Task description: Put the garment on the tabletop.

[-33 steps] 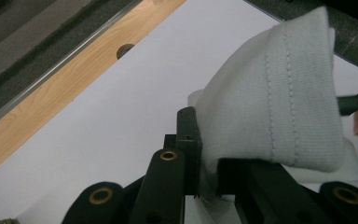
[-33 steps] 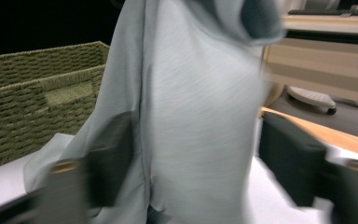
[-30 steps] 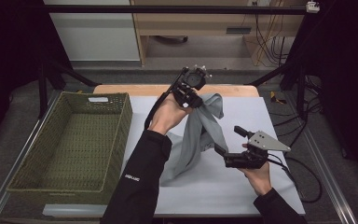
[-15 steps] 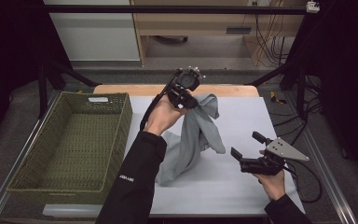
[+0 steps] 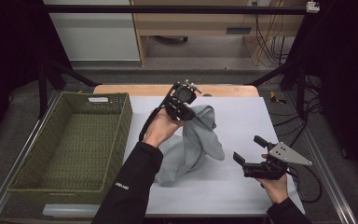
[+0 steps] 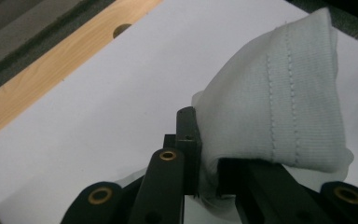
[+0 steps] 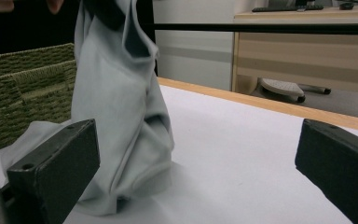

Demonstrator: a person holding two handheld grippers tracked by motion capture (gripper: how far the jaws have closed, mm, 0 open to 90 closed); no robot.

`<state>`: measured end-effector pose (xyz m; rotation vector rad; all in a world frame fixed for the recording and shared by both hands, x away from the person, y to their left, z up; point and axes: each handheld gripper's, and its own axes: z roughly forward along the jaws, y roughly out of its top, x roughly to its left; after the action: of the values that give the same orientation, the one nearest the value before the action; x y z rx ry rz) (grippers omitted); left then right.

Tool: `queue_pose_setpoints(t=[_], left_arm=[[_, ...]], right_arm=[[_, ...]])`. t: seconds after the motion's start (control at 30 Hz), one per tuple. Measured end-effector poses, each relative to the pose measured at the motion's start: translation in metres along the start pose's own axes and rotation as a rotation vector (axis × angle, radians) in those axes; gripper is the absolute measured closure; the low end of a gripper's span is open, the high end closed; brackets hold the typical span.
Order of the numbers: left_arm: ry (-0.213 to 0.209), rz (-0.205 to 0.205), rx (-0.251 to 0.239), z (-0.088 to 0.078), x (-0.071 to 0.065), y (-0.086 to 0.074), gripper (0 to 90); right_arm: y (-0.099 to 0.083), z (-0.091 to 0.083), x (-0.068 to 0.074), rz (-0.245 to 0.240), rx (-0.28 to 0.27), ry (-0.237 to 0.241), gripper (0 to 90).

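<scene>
Left tool (image 5: 182,103): clamped on grey cloth (image 5: 193,144), lifted at 12 o'clock.
Right tool (image 5: 253,161): wide, empty, at 4 o'clock.
Basket (image 5: 25,161): empty; cloth not yet inside.

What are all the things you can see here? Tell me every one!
cloth: one, pale grey, top pinched and lifted, bottom bunched on the white sheet
basket: one, woven olive green, at the table's left side
white sheet: one, white, covering the tabletop
table: one, light wood, edge showing along the far side
desk: one, light wood, on the floor beyond the table
cables: several, dark, hanging by the desk
left gripper: one, black, shut on the cloth's hem
right gripper: one, black with a grey plate, jaws open, right of the cloth
</scene>
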<state>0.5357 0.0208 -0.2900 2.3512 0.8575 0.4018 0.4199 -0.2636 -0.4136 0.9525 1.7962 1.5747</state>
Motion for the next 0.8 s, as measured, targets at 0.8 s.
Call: queue_pose_setpoints(t=[0.8], left_arm=[[-0.055, -0.007, 0.053, 0.051, -0.013, -0.043, 53.5]], right_arm=[[-0.004, -0.004, -0.002, 0.035, 0.003, 0.012, 0.2]])
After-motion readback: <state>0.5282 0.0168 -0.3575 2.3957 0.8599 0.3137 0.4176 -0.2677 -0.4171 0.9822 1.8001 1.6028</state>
